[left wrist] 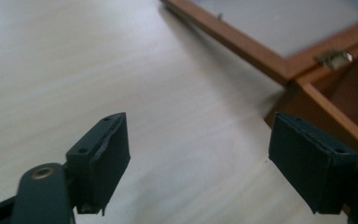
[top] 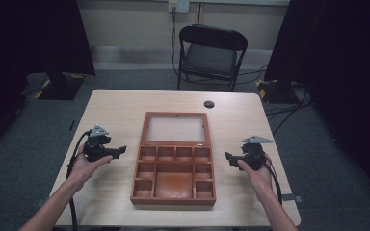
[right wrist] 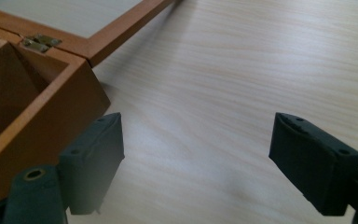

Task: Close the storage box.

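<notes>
Wooden box (top: 173, 190): centre of table (top: 120, 103), lid (top: 176, 129) laid open flat behind it | left gripper (top: 121, 151): jaws wide apart, holding nothing, left of box | right gripper (top: 228, 158): jaws wide apart, holding nothing, right of box.

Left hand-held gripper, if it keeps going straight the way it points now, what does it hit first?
Probably the wooden compartment box. The left hand-held gripper points across the table toward the box's near side wall, jaws open, with bare tabletop between. Its height above the table is unclear.
</notes>
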The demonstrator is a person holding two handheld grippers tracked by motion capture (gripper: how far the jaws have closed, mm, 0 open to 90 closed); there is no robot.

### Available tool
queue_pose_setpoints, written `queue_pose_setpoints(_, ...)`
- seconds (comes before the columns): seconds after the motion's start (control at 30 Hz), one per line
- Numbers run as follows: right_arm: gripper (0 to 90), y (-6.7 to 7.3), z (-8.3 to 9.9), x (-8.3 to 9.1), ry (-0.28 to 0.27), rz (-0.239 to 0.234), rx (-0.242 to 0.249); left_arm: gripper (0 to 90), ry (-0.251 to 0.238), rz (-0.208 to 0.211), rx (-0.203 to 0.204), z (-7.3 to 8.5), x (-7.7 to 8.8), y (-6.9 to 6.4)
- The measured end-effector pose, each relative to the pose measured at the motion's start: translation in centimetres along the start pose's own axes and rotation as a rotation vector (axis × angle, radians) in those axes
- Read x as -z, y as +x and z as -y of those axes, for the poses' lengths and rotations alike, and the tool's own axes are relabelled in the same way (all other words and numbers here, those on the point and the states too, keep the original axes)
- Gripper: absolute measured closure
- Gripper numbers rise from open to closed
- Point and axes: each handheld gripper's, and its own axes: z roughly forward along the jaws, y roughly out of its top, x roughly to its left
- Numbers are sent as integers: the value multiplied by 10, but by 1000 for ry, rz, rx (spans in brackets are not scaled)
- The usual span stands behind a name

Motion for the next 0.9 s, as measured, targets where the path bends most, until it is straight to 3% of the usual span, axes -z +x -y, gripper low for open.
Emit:
queue_pose_setpoints(0.07, 167, 2, -6, -6, 61, -15, -33, 211, -9, 12, 9, -5, -2, 0)
queue_pose_setpoints(0.1, 167, 2, -6, -6, 61, -15, -33, 204, -9, 12, 9, -5, -2, 0)
queue_pose_setpoints(0.17, 164, 2, -11, -9, 52, -31, -50, 200, 7, 17, -1, -9, -4, 1)
queue_pose_setpoints(0.23, 164, 3, -21, -11, 26, -15, -32, 199, -22, 13, 25, -16, -5, 3)
queue_pose_setpoints(0.47, 160, 4, -42, -21, 1, -49, -28, 197, 0, 35, 46, -34, -14, 7)
queue_pose_setpoints(0.5, 158, 5, -49, -26, -3, -61, -28, 196, 5, 37, 67, -41, -19, 7)
queue_pose_setpoints(0.67, 148, 11, -68, -41, -26, -87, 1, 196, 4, 58, 64, -55, -31, 3)
queue_pose_setpoints(0.8, 148, 17, -77, -54, -49, -121, -3, 197, 34, 67, 63, -56, -45, -3)
queue_pose_setpoints(0.9, 149, 22, -80, -66, -28, -140, -3, 202, 52, 92, 78, -55, -54, -5)
